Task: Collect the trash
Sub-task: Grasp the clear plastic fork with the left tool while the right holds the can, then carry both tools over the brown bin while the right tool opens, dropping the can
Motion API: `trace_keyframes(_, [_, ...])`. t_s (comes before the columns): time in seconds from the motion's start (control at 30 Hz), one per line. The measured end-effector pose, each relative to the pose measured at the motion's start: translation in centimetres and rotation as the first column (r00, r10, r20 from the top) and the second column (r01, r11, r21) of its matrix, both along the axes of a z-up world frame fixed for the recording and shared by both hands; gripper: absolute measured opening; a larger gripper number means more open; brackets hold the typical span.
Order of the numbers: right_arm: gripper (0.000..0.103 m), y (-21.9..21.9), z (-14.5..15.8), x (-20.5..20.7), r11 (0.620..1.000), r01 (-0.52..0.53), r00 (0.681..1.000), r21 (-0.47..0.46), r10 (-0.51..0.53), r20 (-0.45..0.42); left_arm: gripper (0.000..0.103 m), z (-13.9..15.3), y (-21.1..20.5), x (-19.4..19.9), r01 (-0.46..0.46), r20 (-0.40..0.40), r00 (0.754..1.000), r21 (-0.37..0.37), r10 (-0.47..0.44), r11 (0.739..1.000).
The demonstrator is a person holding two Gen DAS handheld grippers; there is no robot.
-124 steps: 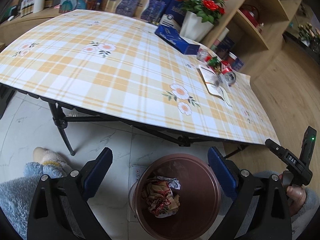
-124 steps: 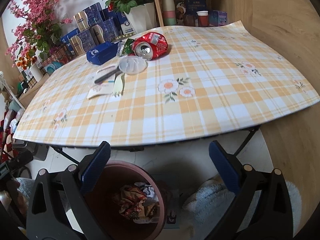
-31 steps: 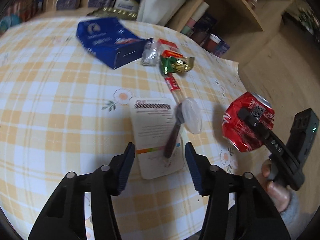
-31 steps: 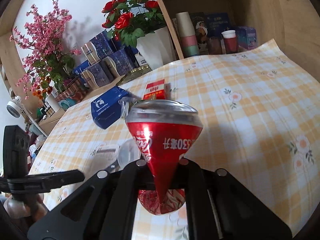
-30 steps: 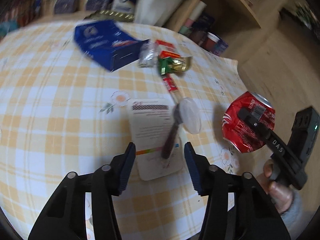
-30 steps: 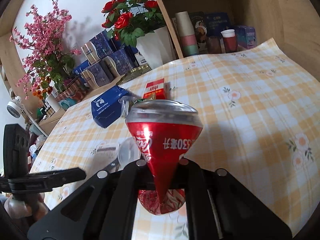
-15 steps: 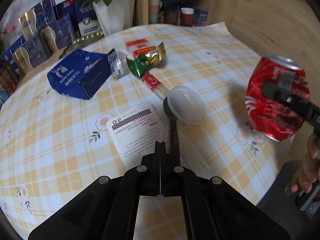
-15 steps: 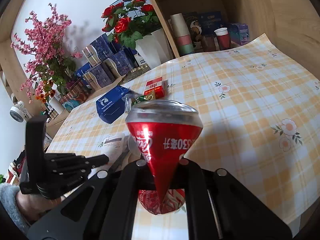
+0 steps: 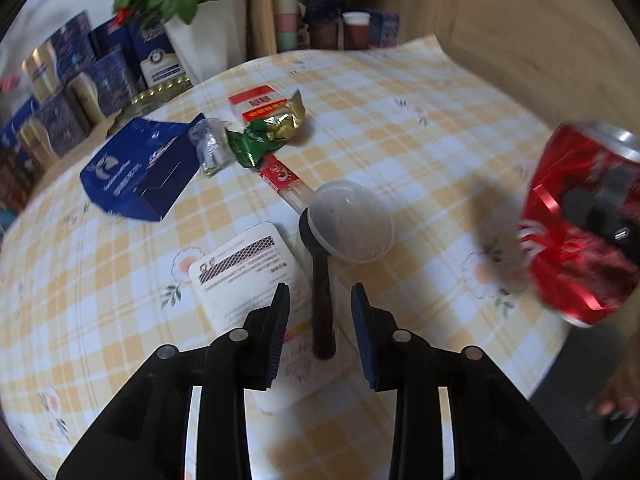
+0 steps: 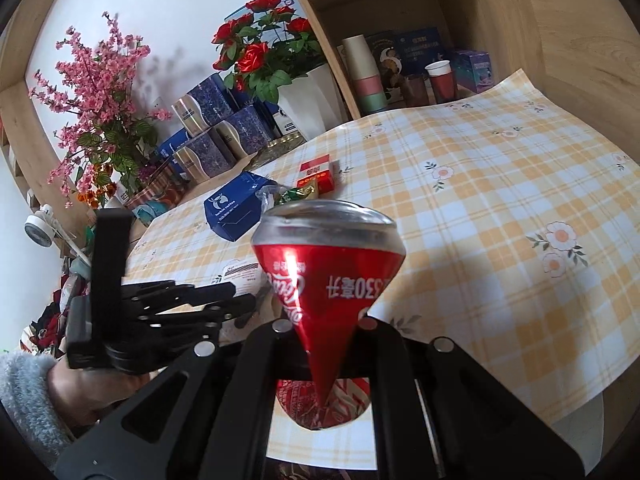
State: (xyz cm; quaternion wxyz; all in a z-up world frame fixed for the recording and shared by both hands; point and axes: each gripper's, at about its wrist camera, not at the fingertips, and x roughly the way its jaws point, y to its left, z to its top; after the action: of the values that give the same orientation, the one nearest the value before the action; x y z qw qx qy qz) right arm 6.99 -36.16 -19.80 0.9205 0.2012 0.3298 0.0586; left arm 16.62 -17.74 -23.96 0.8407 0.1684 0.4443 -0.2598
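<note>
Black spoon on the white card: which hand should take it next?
Left. The left gripper sits over the black spoon, fingers opening either side of its handle. The right gripper is shut on the crushed red can.

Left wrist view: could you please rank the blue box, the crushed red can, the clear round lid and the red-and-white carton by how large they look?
1. Crushed red can, though it sits nearest the camera, which inflates it.
2. Blue box, close to the can, so their order is unsure.
3. Clear round lid.
4. Red-and-white carton, farthest back.
</note>
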Motion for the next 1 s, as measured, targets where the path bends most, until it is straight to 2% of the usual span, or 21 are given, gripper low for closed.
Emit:
trace_keyframes(0.03, [0.007, -0.2, -0.1, 0.0, 1.000, 0.001, 1.000, 0.000, -0.001, -0.008, 0.031, -0.4, -0.3, 0.2, 0.000, 0.004, 1.000, 0.030, 0.000, 1.000])
trace_keyframes(0.1, [0.007, -0.4, -0.1, 0.1, 1.000, -0.011, 1.000, -0.007, 0.011, -0.019, 0.023, -1.0, -0.6, 0.5, -0.008, 0.015, 1.000, 0.063, 0.007, 0.998])
trace_keyframes(0.13, [0.007, -0.4, 0.0, 0.0, 1.000, -0.017, 1.000, -0.020, 0.017, -0.017, 0.010, -1.0, -0.6, 0.7, -0.010, 0.022, 1.000, 0.075, 0.008, 0.997])
trace_keyframes(0.17, [0.007, -0.3, 0.1, 0.0, 0.999, -0.023, 1.000, -0.034, 0.023, -0.014, 0.009, -1.1, -0.6, 0.8, -0.010, 0.022, 1.000, 0.091, 0.008, 0.996])
trace_keyframes(0.27, [0.007, -0.6, 0.1, -0.2, 0.999, -0.018, 1.000, -0.032, 0.018, -0.013, 0.001, -0.1, 0.3, 0.9, -0.025, 0.009, 1.000, 0.023, 0.024, 0.999])
trace_keyframes(0.37, [0.007, -0.9, 0.2, -0.6, 1.000, -0.006, 1.000, 0.006, 0.006, -0.009, 0.001, 1.8, 2.2, 0.4, -0.047, -0.023, 0.999, -0.070, 0.045, 0.996])
trace_keyframes(0.53, [0.007, 0.4, 0.5, -1.1, 0.999, -0.037, 0.999, 0.025, 0.038, -0.015, 0.001, 4.7, 4.6, -2.1, -0.056, -0.020, 0.998, -0.147, 0.054, 0.988])
trace_keyframes(0.7, [0.007, 2.8, 0.7, -2.2, 0.993, -0.104, 0.994, 0.064, 0.106, -0.039, 0.001, 7.3, 8.5, -6.6, -0.082, -0.008, 0.997, -0.238, 0.083, 0.968])
trace_keyframes(0.87, [0.007, 6.0, -0.4, -4.4, 0.978, -0.196, 0.974, 0.070, 0.202, -0.098, 0.001, 8.0, 13.3, -11.8, -0.138, -0.022, 0.990, -0.324, 0.138, 0.936])
trace_keyframes(1.0, [0.007, 8.8, -1.6, -6.5, 0.962, -0.267, 0.951, 0.063, 0.274, -0.146, 0.001, 7.6, 16.6, -15.6, -0.171, -0.023, 0.984, -0.349, 0.174, 0.921])
